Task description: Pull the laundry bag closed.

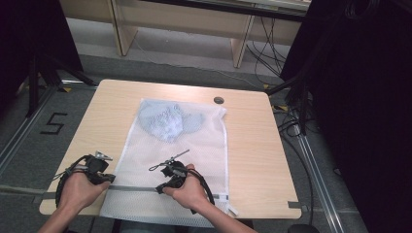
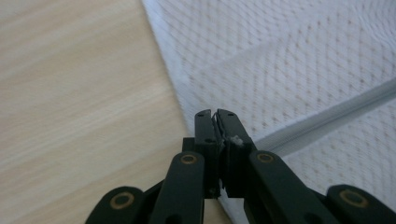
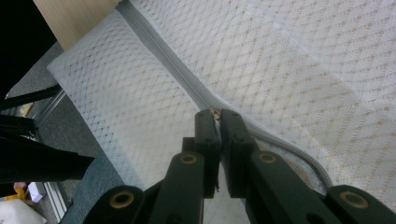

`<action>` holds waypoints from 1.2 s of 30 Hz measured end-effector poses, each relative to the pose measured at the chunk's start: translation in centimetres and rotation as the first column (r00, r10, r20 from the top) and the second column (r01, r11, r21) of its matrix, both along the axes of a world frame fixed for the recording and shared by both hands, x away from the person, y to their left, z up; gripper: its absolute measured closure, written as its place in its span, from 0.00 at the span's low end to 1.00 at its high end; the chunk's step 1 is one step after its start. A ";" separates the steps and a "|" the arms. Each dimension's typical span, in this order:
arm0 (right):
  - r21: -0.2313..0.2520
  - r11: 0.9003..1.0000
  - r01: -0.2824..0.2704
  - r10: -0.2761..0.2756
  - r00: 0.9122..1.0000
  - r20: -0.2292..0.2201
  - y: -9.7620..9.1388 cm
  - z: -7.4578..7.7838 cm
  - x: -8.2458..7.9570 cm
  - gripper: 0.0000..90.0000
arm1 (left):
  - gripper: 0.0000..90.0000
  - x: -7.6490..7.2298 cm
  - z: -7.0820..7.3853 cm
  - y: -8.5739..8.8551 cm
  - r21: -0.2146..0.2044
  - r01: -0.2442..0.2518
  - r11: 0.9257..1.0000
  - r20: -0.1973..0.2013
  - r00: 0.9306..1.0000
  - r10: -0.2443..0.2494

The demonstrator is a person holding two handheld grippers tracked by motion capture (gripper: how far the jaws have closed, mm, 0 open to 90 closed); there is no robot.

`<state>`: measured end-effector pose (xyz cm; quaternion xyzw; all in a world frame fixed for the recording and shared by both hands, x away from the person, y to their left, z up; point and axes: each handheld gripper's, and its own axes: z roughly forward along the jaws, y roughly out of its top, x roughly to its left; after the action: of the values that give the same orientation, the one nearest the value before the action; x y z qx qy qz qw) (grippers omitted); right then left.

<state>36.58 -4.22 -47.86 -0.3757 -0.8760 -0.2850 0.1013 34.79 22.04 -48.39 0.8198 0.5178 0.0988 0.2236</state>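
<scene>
A white mesh laundry bag [image 1: 199,145] lies flat on the wooden table [image 1: 252,145] with a pale blue garment [image 1: 167,121] inside its far end. A grey zipper [image 1: 133,188] runs across the bag near the table's front edge. My left gripper [image 1: 109,178] sits at the bag's left edge by the zipper's end. In the left gripper view it [image 2: 215,114] is shut on a bit of the white mesh [image 2: 280,60]. My right gripper [image 1: 160,189] rests on the zipper line mid-bag. In the right gripper view it [image 3: 215,113] is shut on a small metal zipper pull, with the zipper [image 3: 154,46] stretching away from the tips.
A small dark round disc [image 1: 218,100] sits near the table's far edge. Bare wood lies on both sides of the bag. Black stands and cables [image 1: 296,116] crowd the floor to the right, and a wooden shelf frame [image 1: 126,29] stands beyond the table.
</scene>
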 end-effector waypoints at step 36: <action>-0.031 0.999 0.009 -0.008 1.000 0.029 -1.0 0.8 0.2 0.97 | 1.00 0.3 -0.6 -0.6 0.073 0.050 0.996 -0.029 0.998 -0.048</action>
<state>36.80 -5.20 -47.10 -0.3768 -0.8801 -0.2772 0.0816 35.05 21.41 -48.98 0.8412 0.4965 0.1013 0.1887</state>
